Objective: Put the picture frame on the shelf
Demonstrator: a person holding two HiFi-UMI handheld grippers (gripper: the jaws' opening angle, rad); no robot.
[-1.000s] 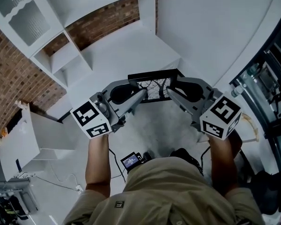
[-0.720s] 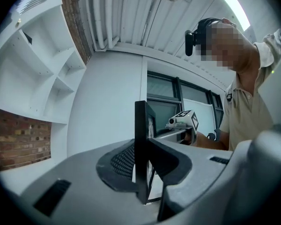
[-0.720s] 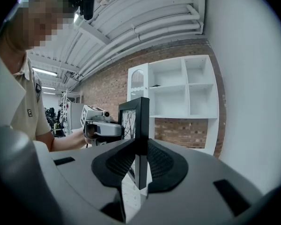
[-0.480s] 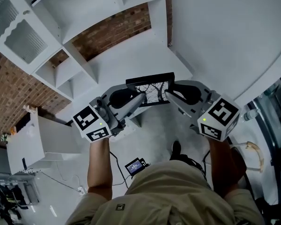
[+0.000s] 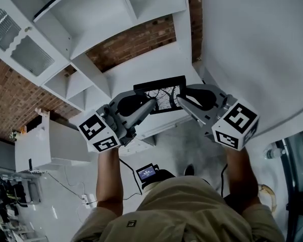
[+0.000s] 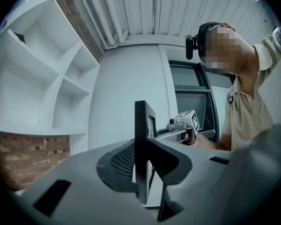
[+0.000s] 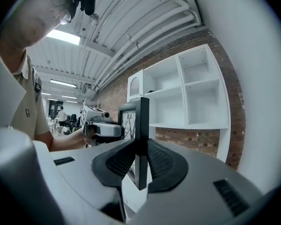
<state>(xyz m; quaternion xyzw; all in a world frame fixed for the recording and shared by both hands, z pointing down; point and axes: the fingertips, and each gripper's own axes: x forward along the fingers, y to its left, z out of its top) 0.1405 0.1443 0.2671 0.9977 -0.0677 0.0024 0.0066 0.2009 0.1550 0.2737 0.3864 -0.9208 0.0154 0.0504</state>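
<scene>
Left claw [image 5: 152, 105]: closed on the left edge of the picture frame [image 5: 160, 96]. In the left gripper view the frame stands edge-on between the two ribbed pads, and both pads press against its black moulding.

Right claw [image 5: 181, 101]: closed on the opposite, right edge of the same frame. In the right gripper view the dark pads pinch the moulding from both sides, and the lower end of the frame hangs free below them.

Picture frame: black, rectangular, holding a print of bare branches on a pale ground. It is carried in the air between the two claws, long side across, with the print facing back toward the person [image 6: 251, 102]. Each claw shows in the other claw's view, across the frame.

Shelf unit [image 5: 111, 14]: white, with open compartments of several sizes, standing against a red brick wall [image 5: 17, 97]. In the head view the frame lies in front of the unit's broad lower ledge [image 5: 156, 67], near the unit's right end. Whether the frame touches that ledge cannot be told from the head view; in the gripper views its edges are clear of the boards.

A marker cube [image 5: 98, 132] sits at the rear of the left claw and a second marker cube [image 5: 235, 125] at the rear of the right claw. Both forearms extend forward. A plain white wall [image 5: 257, 44] borders the unit on the right.
</scene>
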